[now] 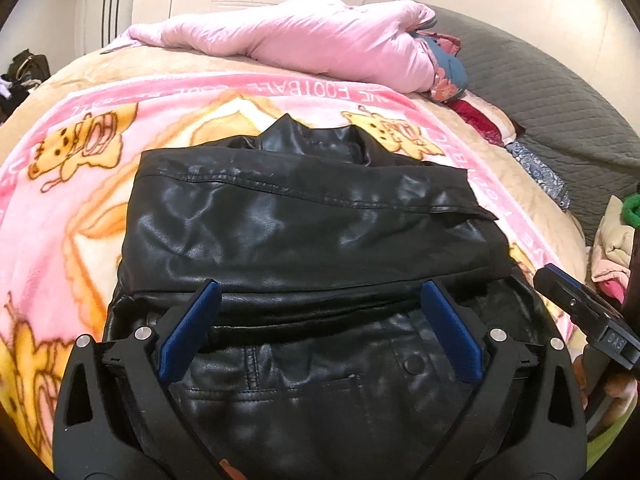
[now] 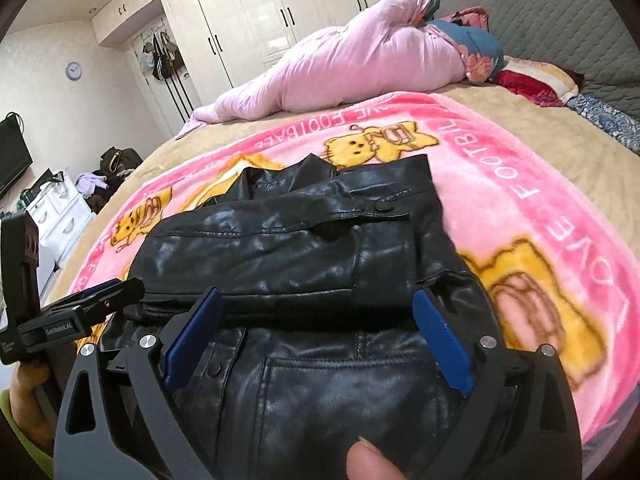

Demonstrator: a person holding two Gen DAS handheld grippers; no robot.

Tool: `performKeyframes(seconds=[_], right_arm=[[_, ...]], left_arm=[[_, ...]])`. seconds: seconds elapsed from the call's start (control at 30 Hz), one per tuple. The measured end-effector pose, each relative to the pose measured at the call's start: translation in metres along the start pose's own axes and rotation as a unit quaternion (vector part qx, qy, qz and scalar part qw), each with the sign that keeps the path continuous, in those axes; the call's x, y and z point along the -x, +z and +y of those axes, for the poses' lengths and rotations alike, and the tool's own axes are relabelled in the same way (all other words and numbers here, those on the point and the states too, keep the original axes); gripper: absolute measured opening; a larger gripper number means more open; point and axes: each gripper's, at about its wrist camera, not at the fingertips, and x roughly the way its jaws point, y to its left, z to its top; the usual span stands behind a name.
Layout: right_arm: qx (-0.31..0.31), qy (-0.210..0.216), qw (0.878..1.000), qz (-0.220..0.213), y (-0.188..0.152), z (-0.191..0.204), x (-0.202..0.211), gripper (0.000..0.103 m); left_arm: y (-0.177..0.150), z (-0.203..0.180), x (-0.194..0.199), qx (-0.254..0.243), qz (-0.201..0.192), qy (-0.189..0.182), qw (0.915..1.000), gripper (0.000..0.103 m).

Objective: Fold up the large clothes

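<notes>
A black leather jacket [image 1: 304, 216] lay partly folded on a pink cartoon blanket [image 1: 80, 208] spread over the bed, its collar pointing toward the far side and a sleeve or panel doubled across its upper half, the stitched seam running side to side. In the left wrist view the left gripper [image 1: 318, 300] hung above the near part of the jacket with its blue-padded fingers [image 1: 188, 328] spread wide and nothing between them; the pads did not press on the leather. The right gripper [image 2: 316, 308] stood likewise over the jacket's near right portion, its jaws wide apart and empty, with a pocket seam and a snap button showing below them. From the left wrist view the right gripper appeared at the right edge, just off the jacket's side; from the right wrist view the left gripper appeared at the left edge, held by a hand [image 2: 28, 400] in a yellow-green sleeve. A thumb tip [image 2: 372, 460] showed at the bottom of the right wrist view. Farther up the bed lay a rolled pink quilt [image 1: 320, 40] beside a blue flowered pillow [image 2: 476, 52], and a grey quilted cover [image 1: 540, 80] lay to the right. White wardrobes [image 2: 248, 12] lined the far wall, and a round clock [image 2: 73, 70] hung on the left wall.
</notes>
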Motion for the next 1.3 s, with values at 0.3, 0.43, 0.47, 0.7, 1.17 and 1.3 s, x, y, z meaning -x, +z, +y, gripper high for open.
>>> performKeyframes(seconds=[0.3, 0.43, 0.47, 0.7, 1.17, 1.3], right_arm=[[0.011, -0.013, 1.000, -0.015, -0.010, 0.004, 0.034, 0.096], [0.015, -0.017, 1.000, -0.015, -0.014, 0.007, 0.042, 0.097], [0.016, -0.017, 1.000, -0.014, -0.015, 0.007, 0.044, 0.097], [0.023, -0.015, 0.999, -0.024, -0.016, 0.016, 0.058, 0.097], [0.046, -0.001, 0.999, -0.019, -0.021, 0.034, 0.075, 0.097], [0.052, 0.000, 0.999, -0.013, -0.024, 0.037, 0.078, 0.098]], left_arm=[[-0.007, -0.006, 0.023, 0.000, -0.005, -0.029, 0.9996, 0.094], [-0.012, -0.008, 0.037, -0.006, -0.013, -0.028, 0.9995, 0.093], [-0.013, -0.009, 0.039, -0.008, -0.015, -0.027, 0.9995, 0.094], [-0.017, -0.012, 0.059, -0.017, -0.030, -0.026, 0.9991, 0.094], [-0.027, -0.010, 0.091, -0.027, -0.044, -0.025, 0.9983, 0.094], [-0.032, -0.006, 0.098, -0.027, -0.047, -0.020, 0.9984, 0.094]])
